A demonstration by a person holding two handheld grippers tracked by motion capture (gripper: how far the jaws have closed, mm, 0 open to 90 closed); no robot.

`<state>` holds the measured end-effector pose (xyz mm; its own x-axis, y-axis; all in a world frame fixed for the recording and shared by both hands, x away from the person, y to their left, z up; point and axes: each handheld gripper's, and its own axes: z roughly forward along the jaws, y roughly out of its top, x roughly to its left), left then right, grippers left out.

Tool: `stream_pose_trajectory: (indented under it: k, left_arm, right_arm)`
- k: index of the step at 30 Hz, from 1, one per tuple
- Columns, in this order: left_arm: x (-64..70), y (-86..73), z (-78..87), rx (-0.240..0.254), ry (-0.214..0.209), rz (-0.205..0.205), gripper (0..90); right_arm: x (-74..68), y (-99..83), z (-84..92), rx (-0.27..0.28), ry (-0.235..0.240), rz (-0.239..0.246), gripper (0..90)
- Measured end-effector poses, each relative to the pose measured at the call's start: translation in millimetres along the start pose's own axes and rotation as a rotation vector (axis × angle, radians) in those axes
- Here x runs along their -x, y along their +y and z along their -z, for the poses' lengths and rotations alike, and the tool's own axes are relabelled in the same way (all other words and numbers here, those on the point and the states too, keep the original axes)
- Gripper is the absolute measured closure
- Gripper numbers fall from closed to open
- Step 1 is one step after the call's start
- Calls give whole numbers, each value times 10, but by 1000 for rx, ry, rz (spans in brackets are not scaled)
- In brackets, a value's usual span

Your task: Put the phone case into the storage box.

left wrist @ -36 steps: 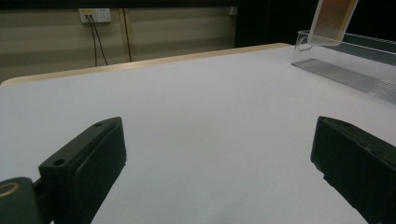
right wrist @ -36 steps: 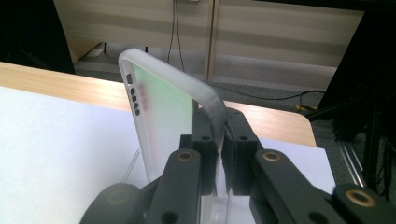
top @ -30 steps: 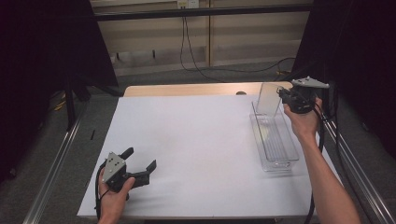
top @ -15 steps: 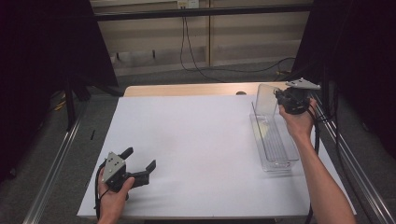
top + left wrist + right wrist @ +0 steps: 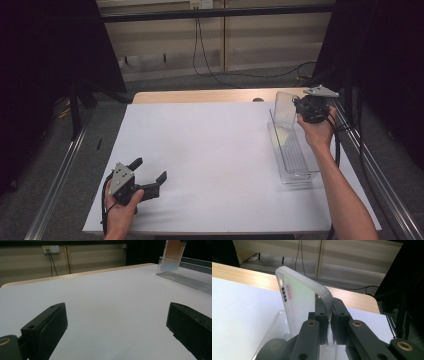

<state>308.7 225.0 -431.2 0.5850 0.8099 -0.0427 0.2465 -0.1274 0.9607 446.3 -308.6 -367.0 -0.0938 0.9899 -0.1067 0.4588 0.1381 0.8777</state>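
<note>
The right tool (image 5: 329, 315) is clamped on a translucent frosted plastic phone case (image 5: 299, 300), held upright over the clear plastic tray (image 5: 292, 155) by the worktop's (image 5: 210, 150) right edge. The left tool (image 5: 150, 182), jaws apart, rests near the front left corner.

White table (image 5: 210, 150), wooden far edge — wall socket (image 5: 51, 249), dangling cables (image 5: 202, 45)

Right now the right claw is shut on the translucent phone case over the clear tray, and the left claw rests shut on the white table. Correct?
Not quite: the left claw rests open on the white table, as the left gripper view shows. The right claw is indeed shut on the translucent phone case over the clear tray.
</note>
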Motion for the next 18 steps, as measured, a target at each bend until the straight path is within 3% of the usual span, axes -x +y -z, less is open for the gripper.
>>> stream_pose_trajectory:
  k: [11,18]
  left_arm:
    - [7,1,-25,-5,-1,-1,34]
    - [26,3,-49,-9,-10,-16,34]
  right_arm:
    - [-16,-32,-72,-13,-8,8,844]
    - [56,-13,-88,-30,27,17,844]
